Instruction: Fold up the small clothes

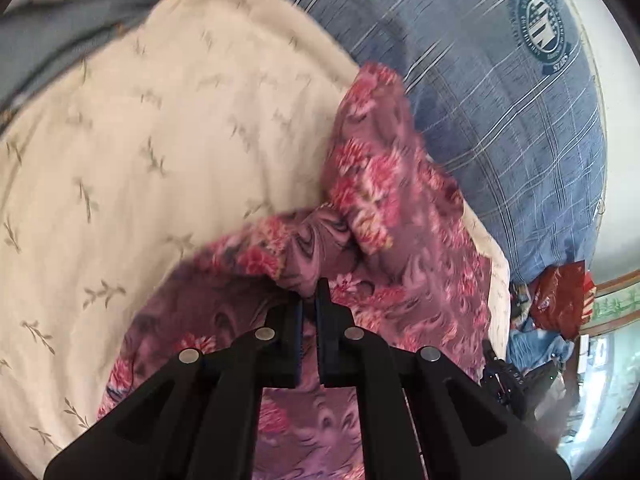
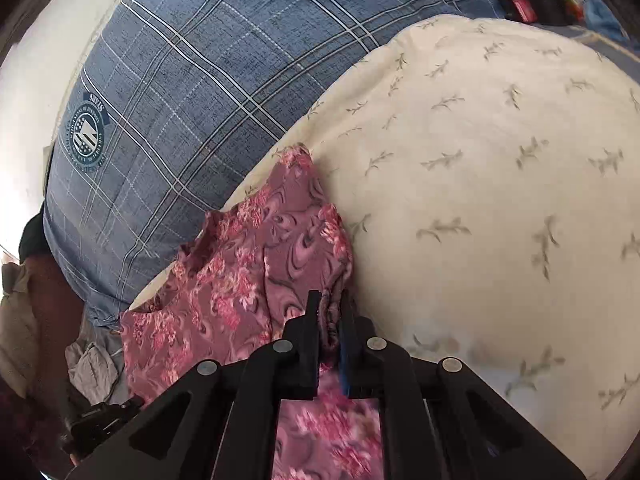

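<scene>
Bedding fills both views: a cream leaf-print cover [image 1: 160,128] with a floral garment [image 1: 400,240] gathered on it.

Nearest the left wrist camera, the left gripper [image 1: 310,294] has its black jaws drawn almost together on a bunched fold of the pink-and-mauve floral garment, which spreads under the fingers and rises in a crumpled ridge toward the cover's far edge. In the right wrist view, the right gripper [image 2: 330,306] pinches a gathered seam of the same floral garment [image 2: 240,272], the cloth wedged between its pads. This garment lies along the edge of the cream leaf-print cover [image 2: 500,180], just where it meets a blue plaid pillow [image 2: 192,92] bearing a round crest. Beyond the pillow, at the cover's far corner, sits a blurred clutter of red and dark items [image 2: 536,4].
</scene>
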A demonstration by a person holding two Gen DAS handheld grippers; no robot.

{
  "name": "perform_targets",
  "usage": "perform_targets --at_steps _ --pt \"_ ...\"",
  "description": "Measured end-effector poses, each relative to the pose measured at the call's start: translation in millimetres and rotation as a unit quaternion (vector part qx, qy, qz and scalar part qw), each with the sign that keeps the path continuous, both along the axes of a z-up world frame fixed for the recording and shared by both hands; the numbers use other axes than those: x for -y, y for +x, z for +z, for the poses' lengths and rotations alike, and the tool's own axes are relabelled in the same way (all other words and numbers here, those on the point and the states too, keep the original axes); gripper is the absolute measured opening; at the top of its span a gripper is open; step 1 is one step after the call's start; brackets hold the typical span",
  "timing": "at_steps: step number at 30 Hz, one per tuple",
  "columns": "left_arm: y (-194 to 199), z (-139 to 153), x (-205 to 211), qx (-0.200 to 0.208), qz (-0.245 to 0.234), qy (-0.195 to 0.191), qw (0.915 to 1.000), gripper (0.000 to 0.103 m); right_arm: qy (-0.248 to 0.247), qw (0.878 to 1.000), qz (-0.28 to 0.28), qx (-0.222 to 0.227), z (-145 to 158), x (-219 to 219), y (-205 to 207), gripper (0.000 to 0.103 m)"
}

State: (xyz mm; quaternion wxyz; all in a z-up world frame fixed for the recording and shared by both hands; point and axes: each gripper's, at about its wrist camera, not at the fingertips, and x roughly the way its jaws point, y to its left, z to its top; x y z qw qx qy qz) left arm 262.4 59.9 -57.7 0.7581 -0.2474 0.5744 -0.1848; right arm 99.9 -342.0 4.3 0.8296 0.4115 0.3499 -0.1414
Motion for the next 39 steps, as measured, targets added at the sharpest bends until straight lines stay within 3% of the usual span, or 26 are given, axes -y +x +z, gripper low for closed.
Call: perform_targets --at_steps 1,3,5,8,10,14,18,19,23,24,25,26,27,28,30,32,33,37,39 --pt "-0.9 -2.1 -1.4 -0.001 -0.005 -0.007 1.0 0.003 -0.009 1.0 -0.012 0.0 7.8 -0.2 -6.4 0.016" --pt "-4.0 -1.4 -3.7 0.008 -0.017 -0.021 0.9996 0.004 -0.052 0.998 -0.036 0.016 35.9 -3.2 -15.1 0.016" --pt "-5.2 1.7 -0.9 0.025 -0.032 -0.033 0.9986 0.008 -0.074 0.996 -0.008 0.047 59.9 -11.1 -8.6 0.016" --pt "1.0 0.7 6.4 0.028 -0.047 -0.049 0.9973 0.028 -0.087 0.988 0.115 0.057 90.4 -45.0 45.9 0.034" --pt "5.1 -3.2 10.1 0.031 -0.053 -0.055 0.9966 0.028 -0.067 0.975 0.201 0.064 99.4 -76.1 94.1 0.046" --pt "11.3 -10.5 9.9 0.038 -0.058 -0.08 0.9944 0.017 -0.024 0.952 0.3 0.047 89.8 -137.6 201.5 0.049" --pt "13.9 -15.8 5.3 0.028 -0.053 -0.091 0.9941 0.017 -0.028 0.929 0.369 0.008 68.7 -194.7 281.9 0.049" --pt "13.9 -16.4 5.5 0.027 -0.053 -0.091 0.9941 0.017 -0.036 0.923 0.382 0.005 64.0 -205.7 288.8 0.049" --pt "13.6 -16.0 5.4 0.026 -0.052 -0.09 0.9942 0.017 -0.057 0.878 0.474 -0.028 44.1 -255.9 315.6 0.05" --pt "13.5 -16.0 4.2 0.024 -0.049 -0.089 0.9945 0.012 -0.065 0.864 0.499 -0.027 41.8 -265.9 316.0 0.044" --pt "12.6 -16.0 0.3 0.022 -0.044 -0.088 0.9949 0.009 -0.073 0.848 0.524 -0.015 43.6 -275.6 313.9 0.013" --pt "12.8 -14.9 -3.7 0.022 -0.031 -0.086 0.9956 0.005 -0.093 0.836 0.541 0.001 48.7 -283.3 310.4 0.005" --pt "12.6 -13.6 -8.2 0.025 -0.018 -0.082 0.9962 0.005 -0.13 0.829 0.544 0.015 55.6 -289.4 306.2 0.004" --pt "12.4 -10.1 -13.2 0.037 -0.001 -0.066 0.9971 0.005 -0.149 0.831 0.535 0.032 62.2 -287.5 304.1 0.004" --pt "11.5 -5.5 -18.3 0.054 0.017 -0.036 0.9977 0.004 -0.145 0.857 0.492 0.062 71.4 -275.0 313.5 0.004" --pt "12.3 -2.7 -21.0 0.064 0.025 -0.013 0.9976 0.004 -0.142 0.881 0.447 0.056 66.4 -264.0 330.6 0.004" --pt "12.9 -3.5 -21.1 0.062 0.026 -0.011 0.9977 0.004 -0.142 0.887 0.438 0.033 54.7 -262.8 339.8 0.004" --pt "13.2 -7.3 -24.2 0.052 0.034 0.012 0.998 0.004 -0.181 0.881 0.421 -0.116 -6.1 -275.7 361.0 0.005" --pt "8.5 -1.1 -27.9 0.057 0.039 0.009 0.9976 0.004 -0.165 0.892 0.412 -0.087 3.4 -268.6 350.7 0.01"
